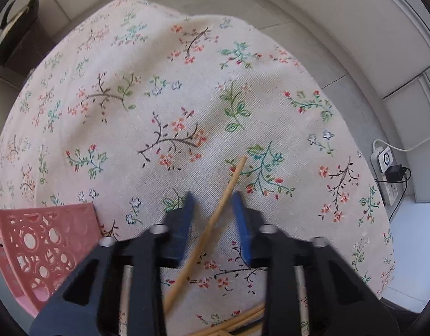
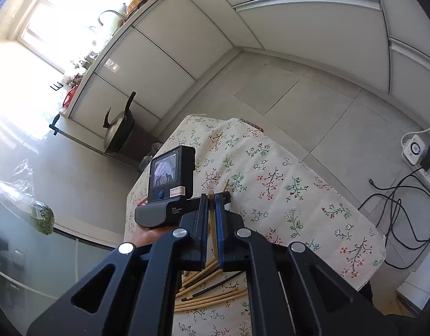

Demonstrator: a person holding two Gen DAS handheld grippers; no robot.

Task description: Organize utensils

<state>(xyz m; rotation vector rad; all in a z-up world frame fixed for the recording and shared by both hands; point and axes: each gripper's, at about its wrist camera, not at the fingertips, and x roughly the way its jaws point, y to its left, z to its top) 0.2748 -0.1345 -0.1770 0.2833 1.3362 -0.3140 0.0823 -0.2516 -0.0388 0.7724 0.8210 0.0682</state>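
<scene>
My left gripper (image 1: 213,200) is open above the floral tablecloth (image 1: 158,112). A single bamboo chopstick (image 1: 212,224) runs up between its blue fingers (image 1: 240,212), touching neither. My right gripper (image 2: 212,198) is shut on a bamboo chopstick (image 2: 213,224), held upright between its pads above the table. A pile of bamboo and dark chopsticks (image 2: 212,288) lies on the cloth below it; part of the pile shows in the left wrist view (image 1: 243,322). A pink perforated basket (image 1: 32,240) stands at the lower left of the left wrist view.
The left gripper's body with its camera screen (image 2: 170,184) sits just left of my right fingers. A pan on a dark stand (image 2: 122,134) is on the floor beyond the table. A power strip and cables (image 2: 411,173) lie on the floor at right.
</scene>
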